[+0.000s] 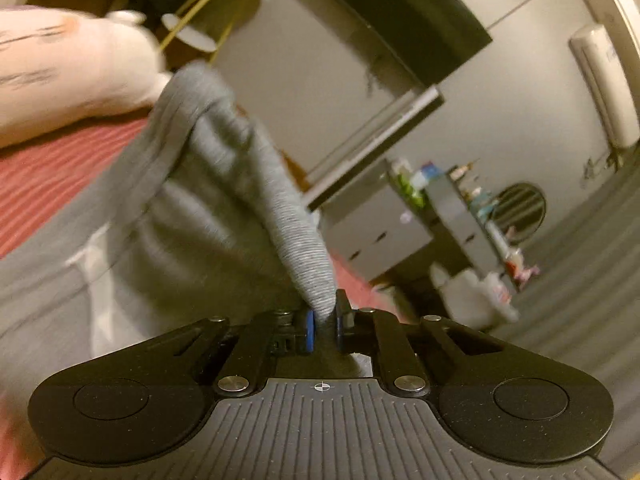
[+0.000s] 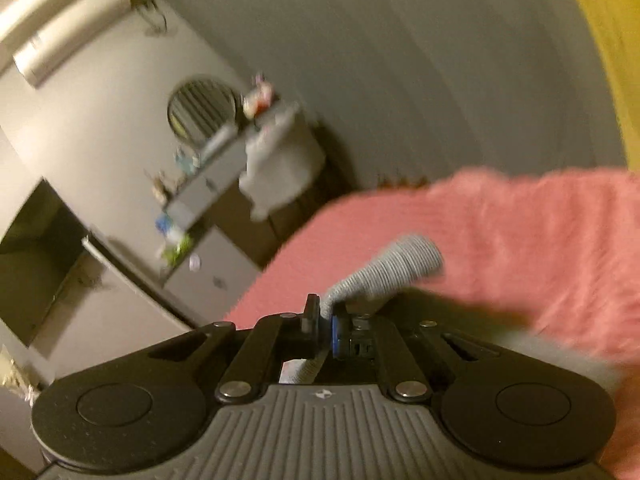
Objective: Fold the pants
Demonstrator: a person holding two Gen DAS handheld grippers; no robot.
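The grey pants [image 1: 168,216] hang lifted over the pink bedcover [image 1: 48,176] in the left wrist view. My left gripper [image 1: 324,320] is shut on their ribbed grey waistband, which rises from the jaws up to the left. In the right wrist view my right gripper [image 2: 325,320] is shut on another ribbed grey piece of the pants [image 2: 394,268], which sticks out to the right over the pink bedcover [image 2: 520,240]. Both views are blurred by motion. The rest of the pants is hidden in the right wrist view.
A white plush pillow [image 1: 68,76] lies on the bed at far left. Grey drawers with small items on top [image 1: 404,220] stand across the room, also in the right wrist view [image 2: 208,184]. A round mirror [image 2: 202,108] and a wall air conditioner [image 1: 600,88] are behind.
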